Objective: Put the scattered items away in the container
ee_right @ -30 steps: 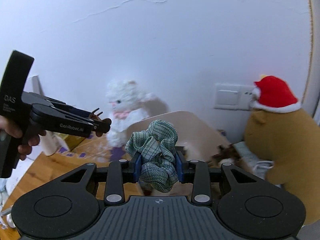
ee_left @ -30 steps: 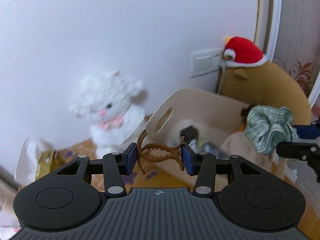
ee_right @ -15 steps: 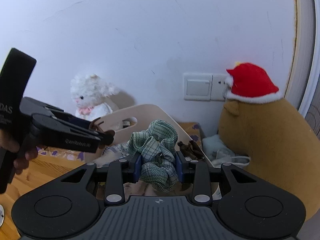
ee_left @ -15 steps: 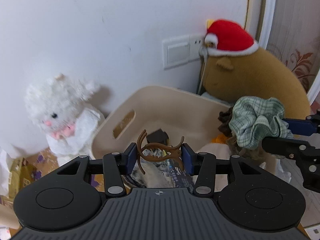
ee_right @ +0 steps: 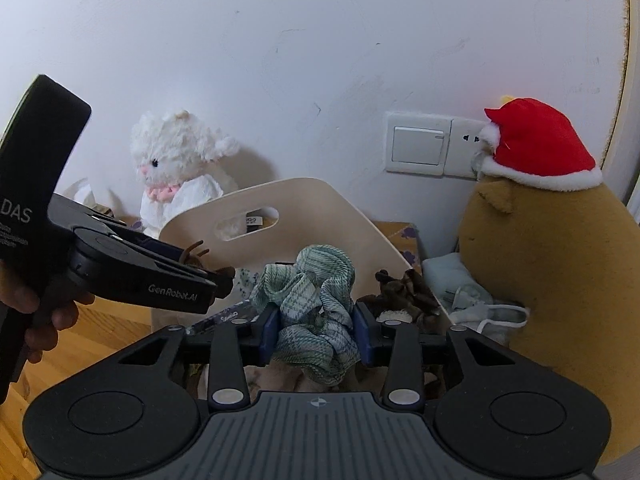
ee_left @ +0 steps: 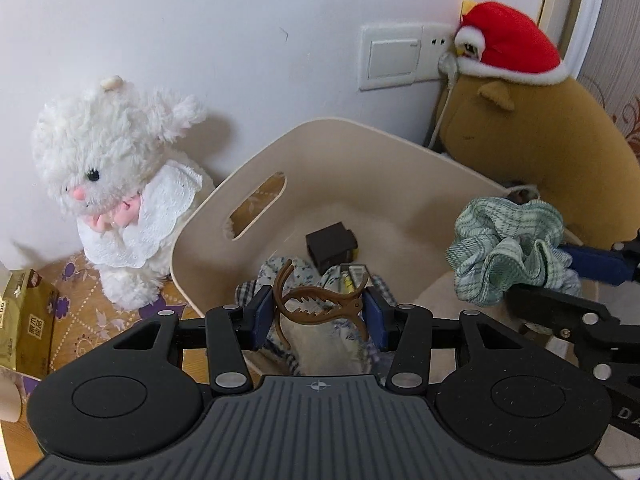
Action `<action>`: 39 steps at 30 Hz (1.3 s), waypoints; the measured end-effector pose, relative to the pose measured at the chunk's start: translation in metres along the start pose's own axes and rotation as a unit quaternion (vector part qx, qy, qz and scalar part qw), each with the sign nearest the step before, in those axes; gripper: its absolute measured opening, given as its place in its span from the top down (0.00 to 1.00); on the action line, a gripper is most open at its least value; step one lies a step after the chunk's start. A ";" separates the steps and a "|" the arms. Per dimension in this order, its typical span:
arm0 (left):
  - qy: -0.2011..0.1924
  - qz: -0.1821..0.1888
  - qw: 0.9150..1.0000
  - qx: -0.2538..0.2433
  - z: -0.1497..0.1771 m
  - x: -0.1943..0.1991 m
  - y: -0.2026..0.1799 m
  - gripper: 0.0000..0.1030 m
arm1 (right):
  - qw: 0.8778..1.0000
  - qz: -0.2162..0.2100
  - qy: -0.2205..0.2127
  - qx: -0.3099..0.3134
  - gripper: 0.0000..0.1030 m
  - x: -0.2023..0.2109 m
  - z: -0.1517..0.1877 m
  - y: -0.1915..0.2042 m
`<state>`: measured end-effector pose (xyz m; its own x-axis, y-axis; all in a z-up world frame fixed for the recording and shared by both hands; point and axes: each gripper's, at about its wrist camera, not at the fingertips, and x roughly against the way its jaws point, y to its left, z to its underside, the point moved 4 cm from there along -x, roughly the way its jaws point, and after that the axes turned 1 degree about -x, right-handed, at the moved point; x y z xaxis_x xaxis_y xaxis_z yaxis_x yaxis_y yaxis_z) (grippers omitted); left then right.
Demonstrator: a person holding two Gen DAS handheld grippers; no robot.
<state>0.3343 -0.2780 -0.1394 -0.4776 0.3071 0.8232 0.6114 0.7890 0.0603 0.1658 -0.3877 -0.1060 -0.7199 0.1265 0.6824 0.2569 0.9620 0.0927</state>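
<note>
Left gripper [ee_left: 318, 314]: clamping a brown hair claw [ee_left: 320, 304] end to end between the blue pads, long axis lying crosswise from 9 to 3 o'clock, curved prongs rising toward 11.

Right gripper [ee_right: 316, 330]: jaws having just been opening, green checked scrunchie [ee_right: 310, 312] sitting between them; pads seeming to be letting go, the fabric puffing out past both.

Bin [ee_left: 320, 168]: cream plastic tub with a handle slot, standing against the white wall; holding a small dark box [ee_left: 331, 246] and floral cloth [ee_left: 288, 276] already.

Key relation: bin's open mouth lying directly ahead of and below both tools, toward 12 o'clock in each wrist view; hair claw hanging over the near rim, scrunchie hovering over the right-hand rim at about 3 o'clock in the left view.

Nearer hand: judging both about equally placed, the right appearing further into its release.

Pose: both grippers tilting forward and down into the bin; a person's hand [ee_right: 24, 312] gripping the left handle at 9 o'clock in the right view.

Surroundings: white plush cat [ee_left: 116, 184] at 10 o'clock, brown plush in red hat [ee_left: 532, 128] at 2 o'clock.
</note>
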 end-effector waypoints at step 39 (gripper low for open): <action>-0.030 -0.046 0.994 0.095 0.086 0.177 0.035 0.21 | 0.998 0.031 -0.014 0.048 0.00 0.147 0.014 0.085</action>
<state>0.2170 -0.1501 -0.0402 -0.5665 0.2551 0.7836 0.4356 0.8999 0.0219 0.0729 -0.2839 -0.0084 -0.7222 0.1916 0.6646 0.2398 0.9706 -0.0192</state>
